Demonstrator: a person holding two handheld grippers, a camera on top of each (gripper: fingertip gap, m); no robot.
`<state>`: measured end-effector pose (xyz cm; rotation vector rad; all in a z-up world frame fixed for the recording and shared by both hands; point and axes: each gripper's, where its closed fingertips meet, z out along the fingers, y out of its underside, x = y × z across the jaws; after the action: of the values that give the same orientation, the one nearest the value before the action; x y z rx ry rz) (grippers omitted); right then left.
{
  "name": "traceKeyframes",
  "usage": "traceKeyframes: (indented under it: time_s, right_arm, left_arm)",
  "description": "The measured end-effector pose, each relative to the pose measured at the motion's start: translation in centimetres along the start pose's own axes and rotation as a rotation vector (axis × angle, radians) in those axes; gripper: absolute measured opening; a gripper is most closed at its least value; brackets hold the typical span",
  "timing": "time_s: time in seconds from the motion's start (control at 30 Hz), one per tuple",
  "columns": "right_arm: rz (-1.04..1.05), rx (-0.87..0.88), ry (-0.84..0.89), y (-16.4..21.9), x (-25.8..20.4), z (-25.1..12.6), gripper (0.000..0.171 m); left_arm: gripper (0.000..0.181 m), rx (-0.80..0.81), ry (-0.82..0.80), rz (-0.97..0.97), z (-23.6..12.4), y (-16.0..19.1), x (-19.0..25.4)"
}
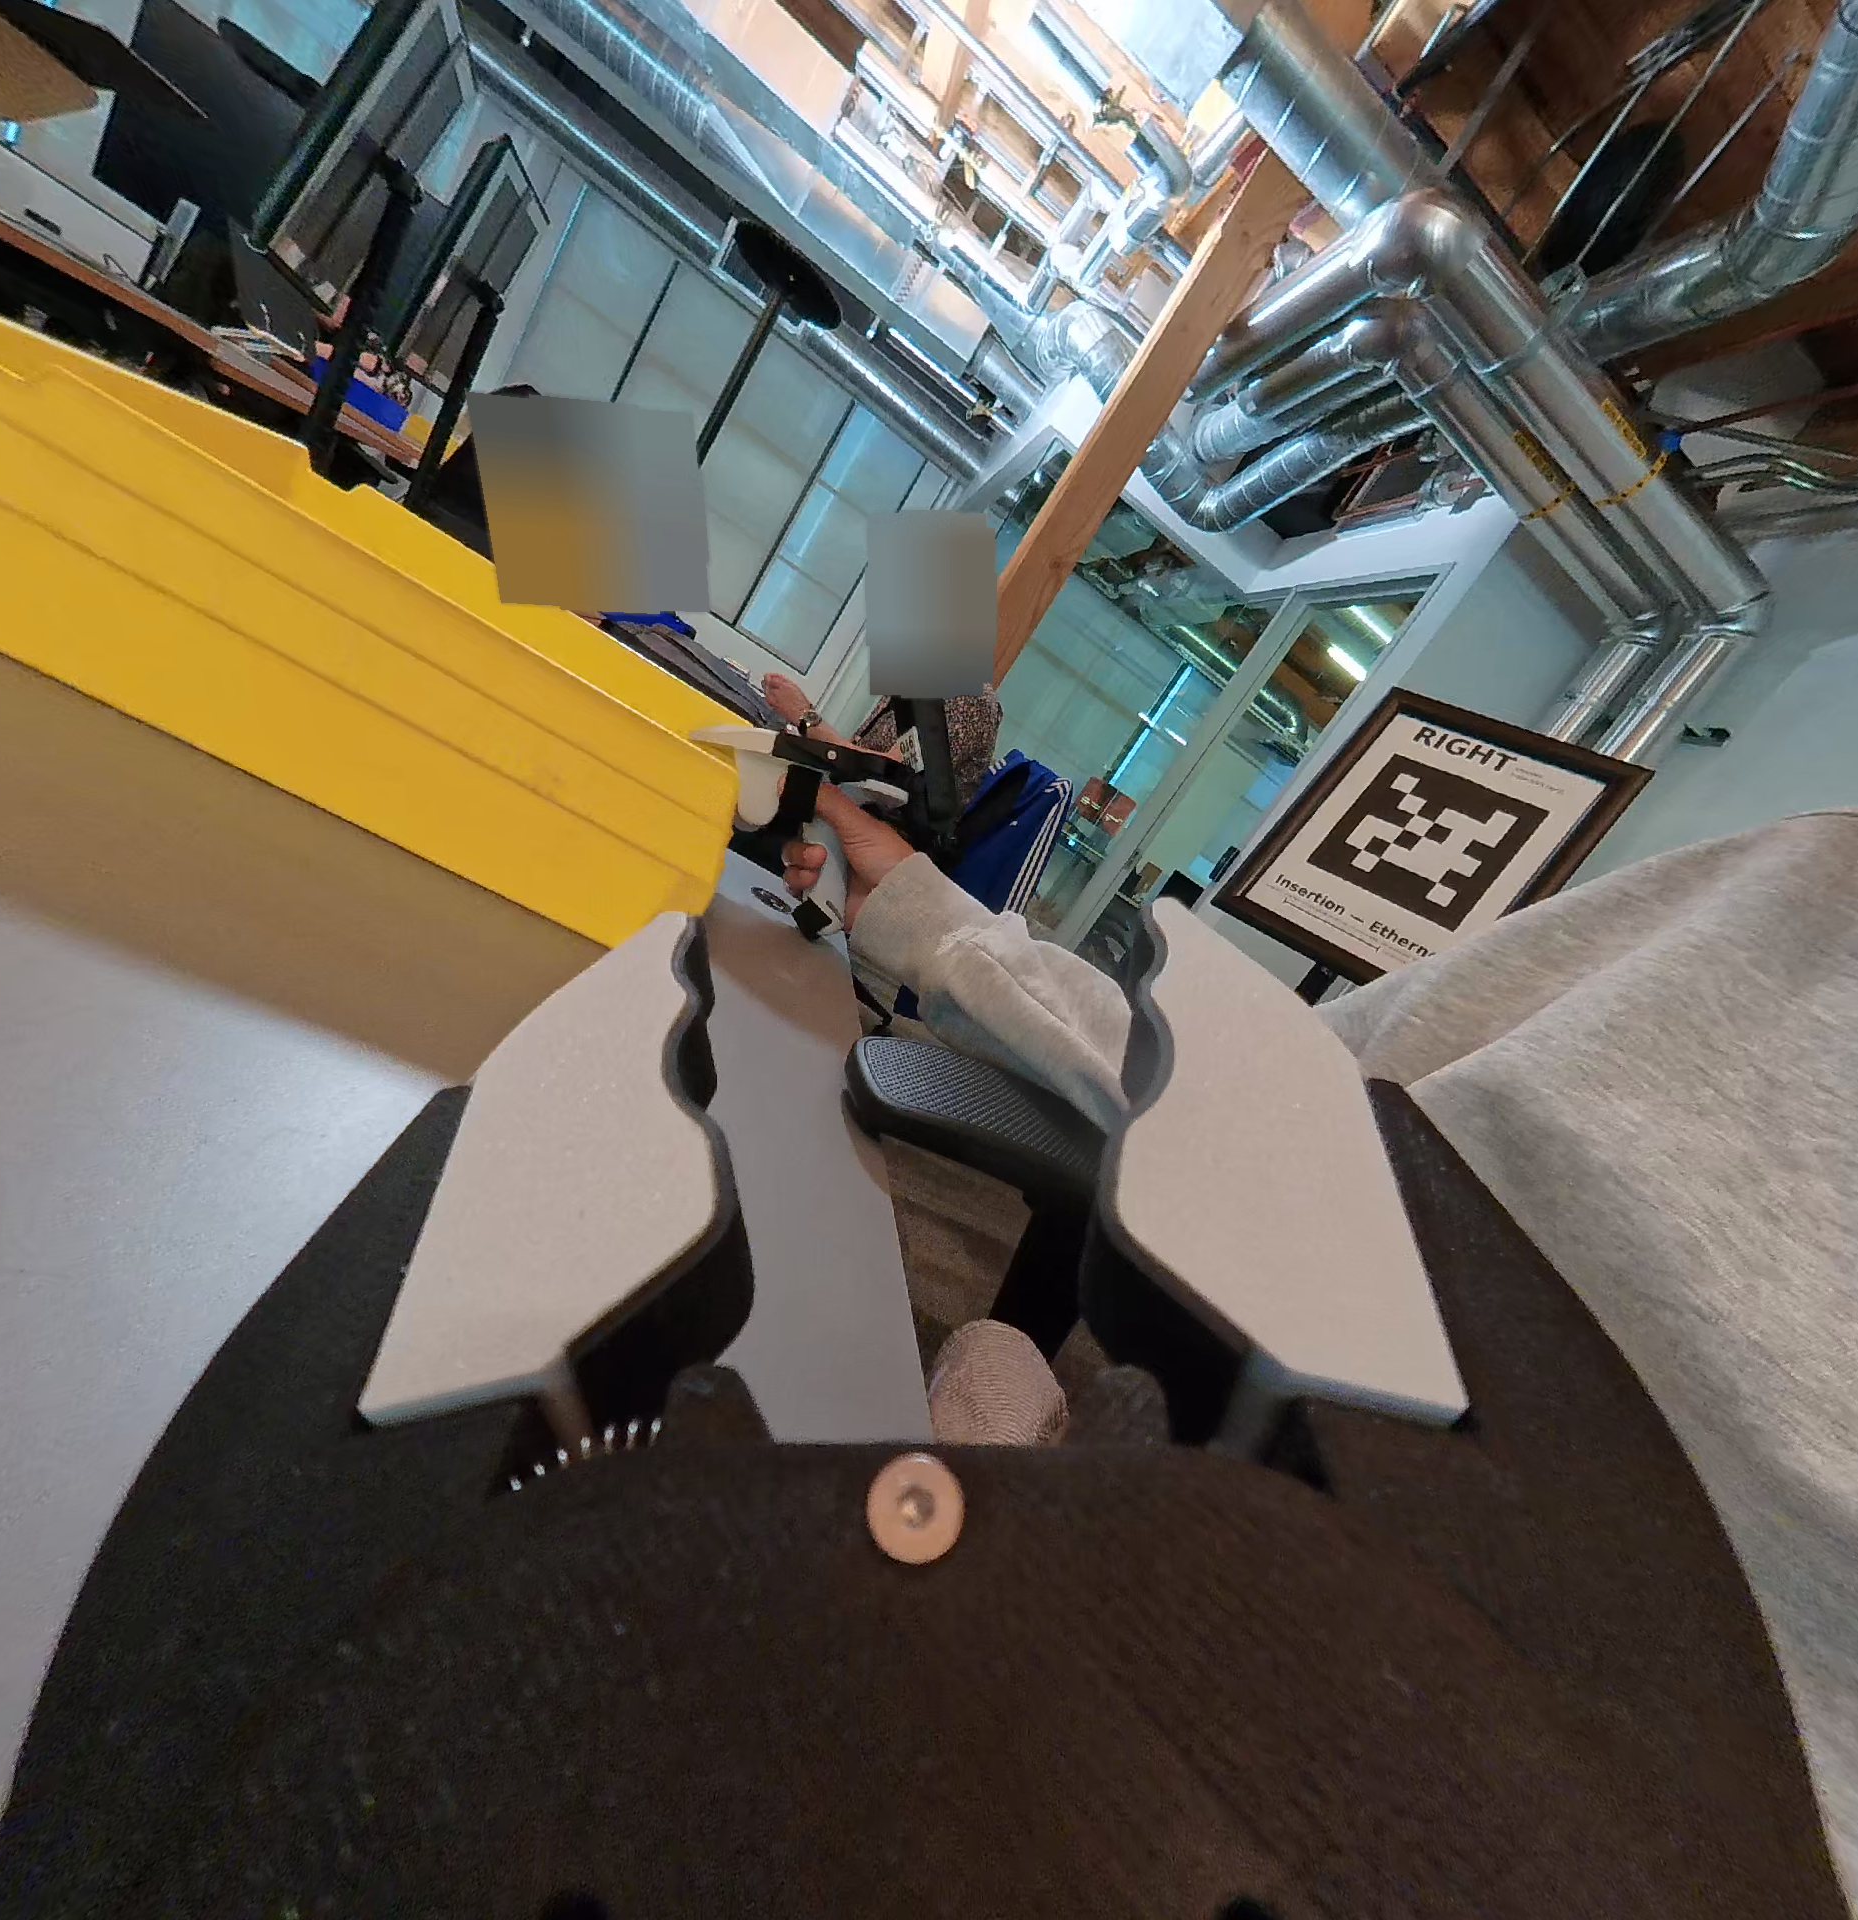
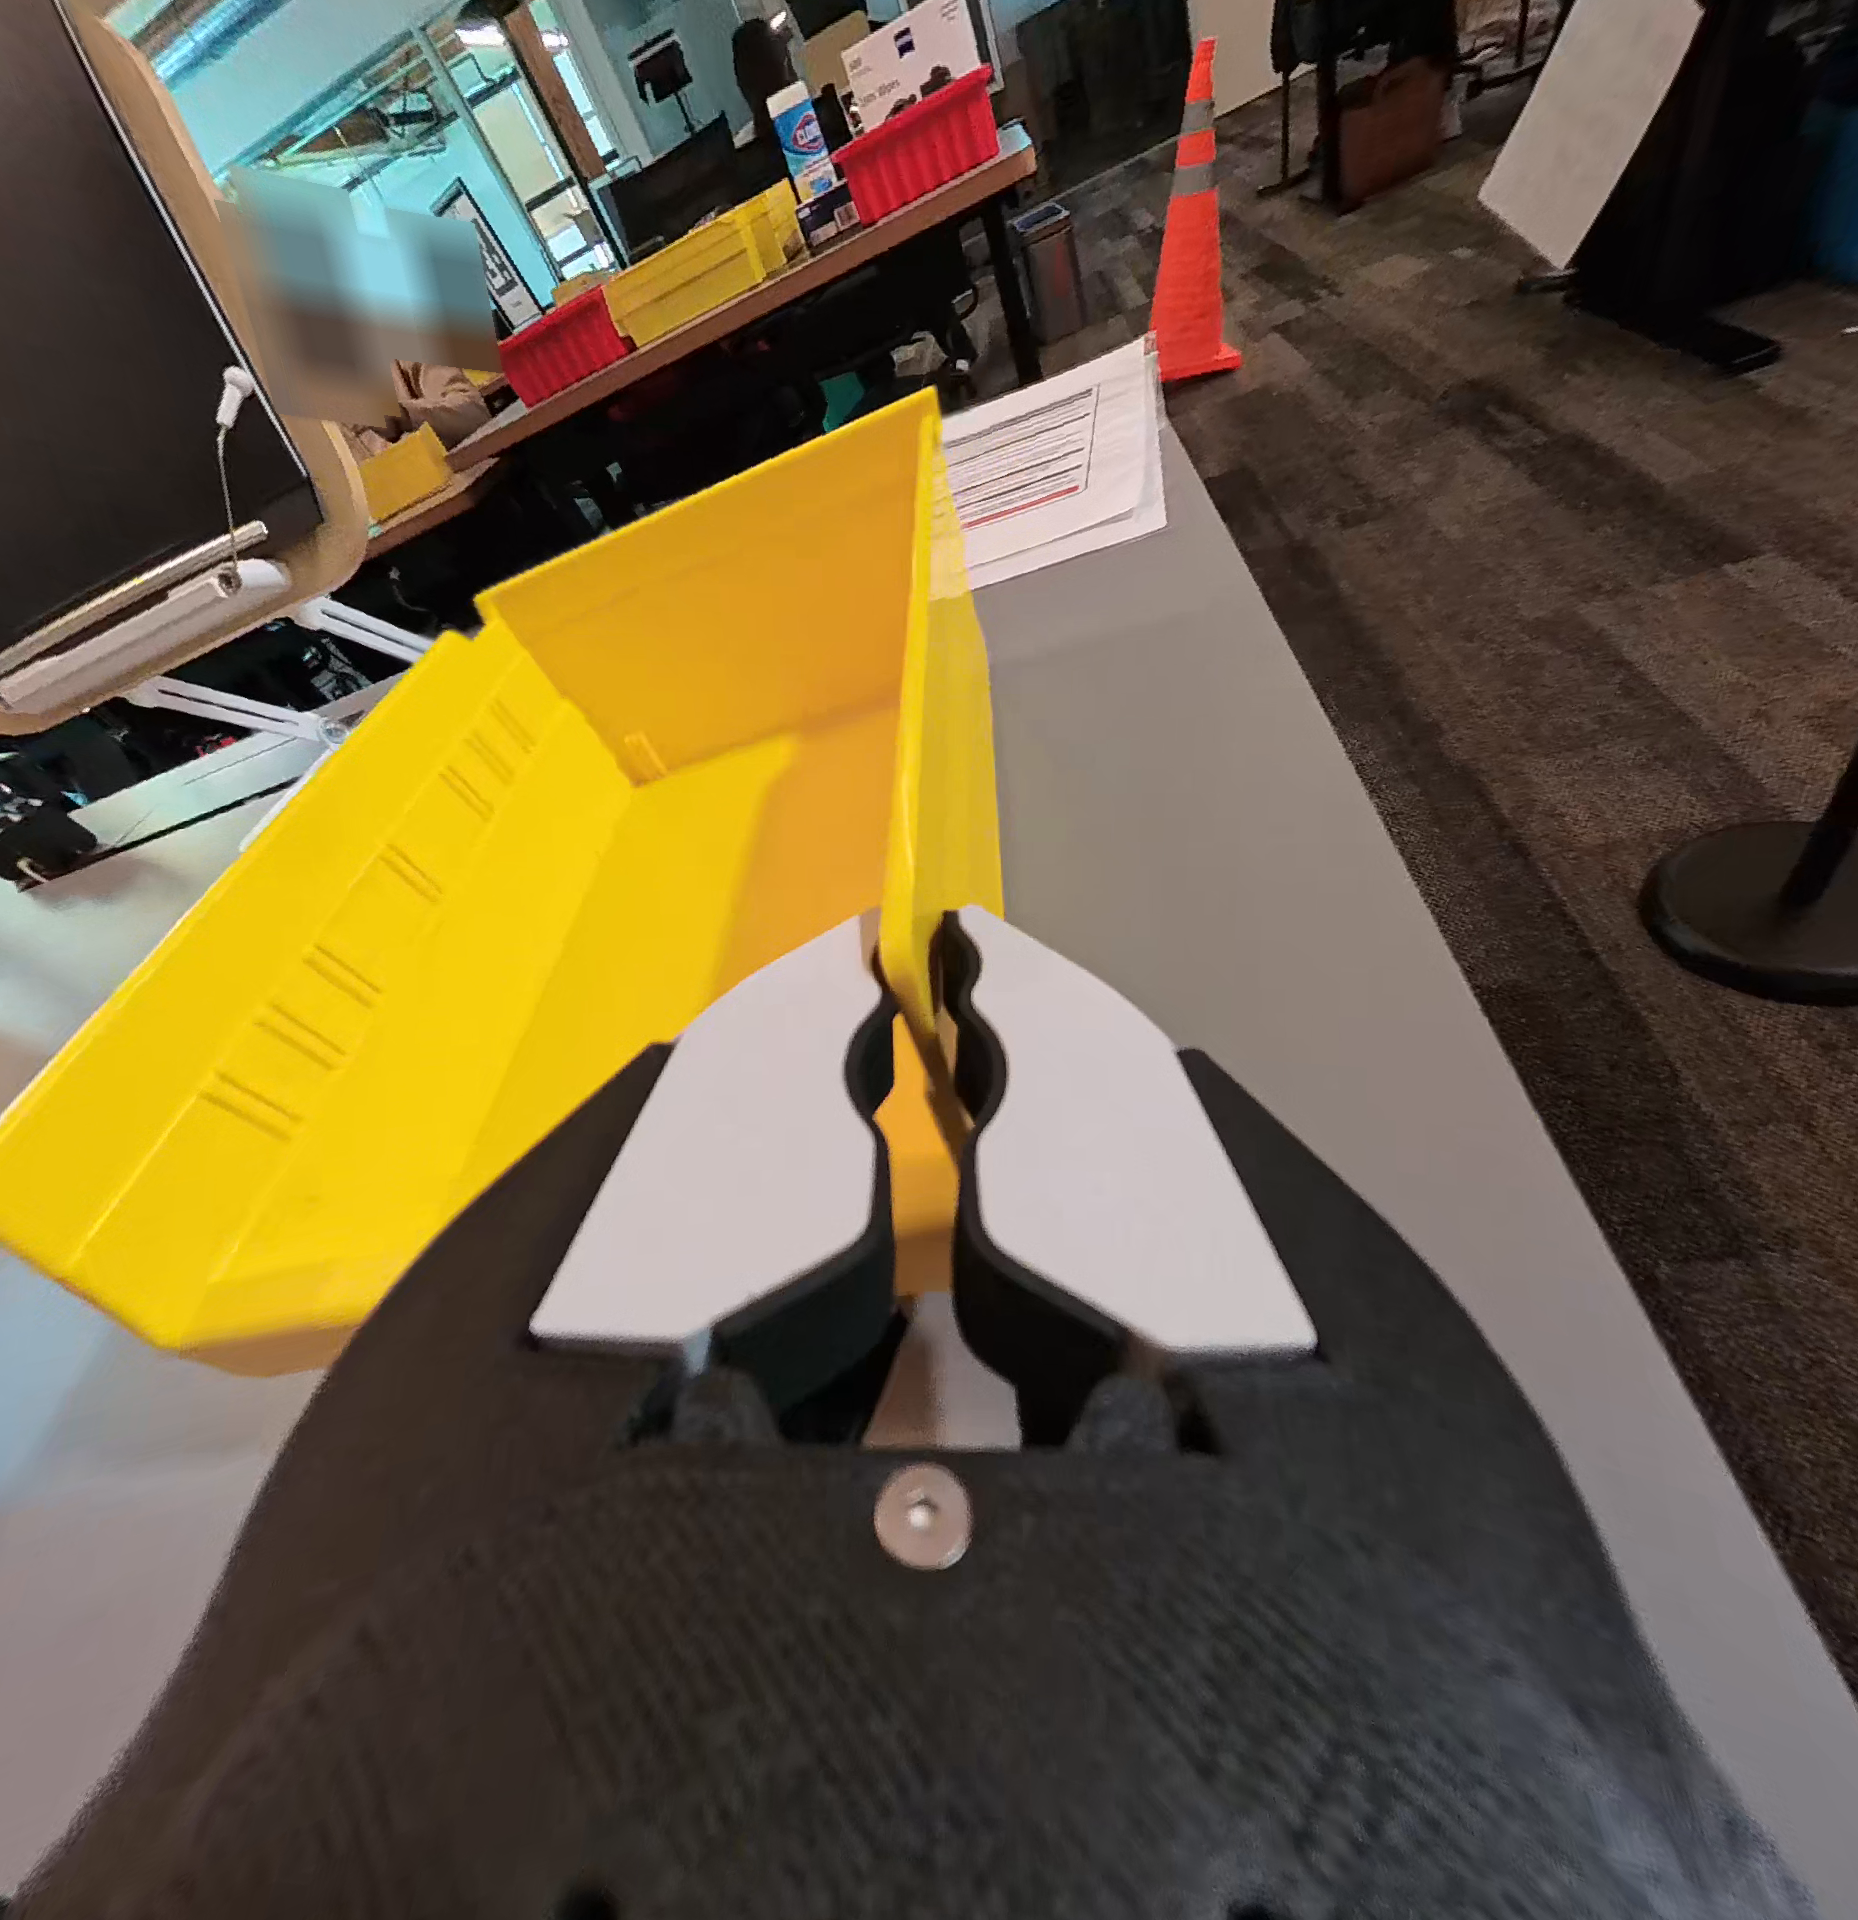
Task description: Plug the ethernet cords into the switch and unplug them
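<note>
Bin [image 2: 634, 852] wall sits pinched in the right gripper [image 2: 920, 997]; its near end is hidden. Left gripper [image 1: 920, 956] gapes wide, holding nothing.

the right tool [image 2: 920, 997] pinches the near wall of a yellow bin [image 2: 696, 665] on a grey table [image 2: 1164, 831].

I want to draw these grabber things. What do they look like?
Each gripper, left and right, has a rough black body, one silver screw in the middle, and two flat pale grey fingers with wavy black inner edges. The person's sleeve is light grey.
</note>
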<state>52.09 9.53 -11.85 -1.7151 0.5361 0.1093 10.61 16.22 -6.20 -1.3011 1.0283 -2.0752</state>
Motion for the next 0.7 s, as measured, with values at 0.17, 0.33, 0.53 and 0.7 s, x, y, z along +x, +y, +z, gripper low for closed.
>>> traceKeyframes:
  time_s: [0.17, 0.33, 0.53, 0.7]
  right_arm:
    - [-0.030, 0.061, 0.068, -1.2, -0.2, -0.6, 0.018]
    - [-0.237, 0.287, 0.003, -7.6, -8.7, -3.8, 0.037]
    - [-0.255, 0.335, -0.580, -4.4, -29.6, -4.3, 0.037]
    - [-0.233, 0.033, -0.863, 7.1, -38.9, -1.8, 0.041]
  left_arm:
    - [0.076, -0.001, -0.005, -0.004, -0.1, 0.0, -0.1]
    - [0.075, -0.032, -0.043, 0.010, -0.2, 0.2, -0.7]
    - [0.085, -0.031, -0.200, 0.131, -1.5, -0.8, -2.8]
    - [0.086, 0.017, -0.375, 0.277, -4.4, -4.0, -4.3]
